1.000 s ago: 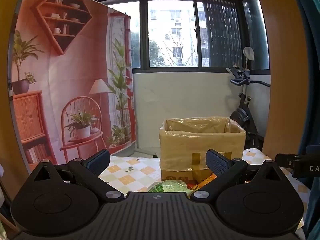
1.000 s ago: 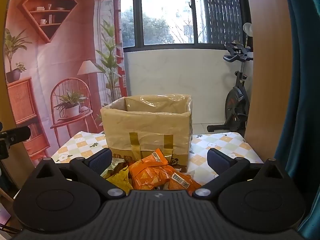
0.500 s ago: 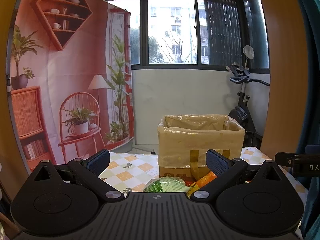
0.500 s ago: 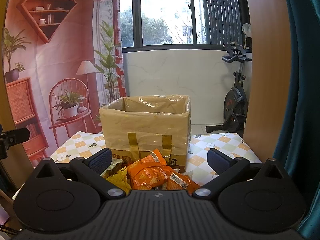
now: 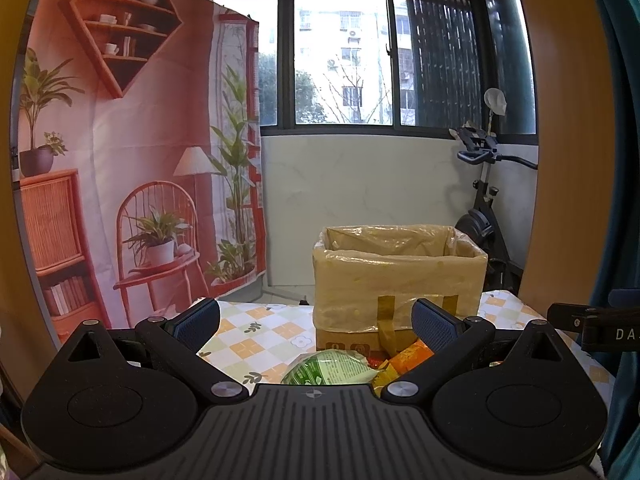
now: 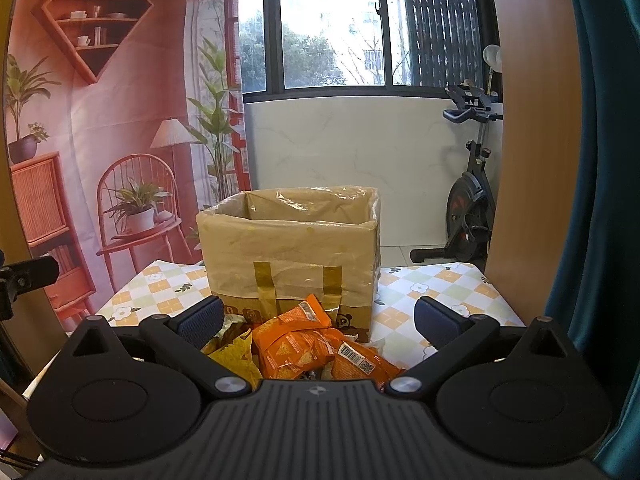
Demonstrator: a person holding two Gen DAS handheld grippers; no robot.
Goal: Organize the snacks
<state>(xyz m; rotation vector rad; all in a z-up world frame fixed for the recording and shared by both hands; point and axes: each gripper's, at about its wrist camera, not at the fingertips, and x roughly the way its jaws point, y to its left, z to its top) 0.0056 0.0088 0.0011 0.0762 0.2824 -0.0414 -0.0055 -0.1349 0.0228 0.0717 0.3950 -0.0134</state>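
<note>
Nearest the right hand-held gripper [image 6: 318, 318], jaws spread wide and empty, orange snack packets [image 6: 304, 346] and a yellow packet [image 6: 234, 356] lie heaped on the checked counter [image 6: 440, 284], against the front of the cardboard box [image 6: 288, 248]. Left hand-held gripper [image 5: 316, 320] likewise stands wide apart, holding nothing, above a green packet [image 5: 326, 368]. Beyond the counter: printed backdrop [image 6: 100, 120], exercise bike [image 6: 468, 200]
</note>
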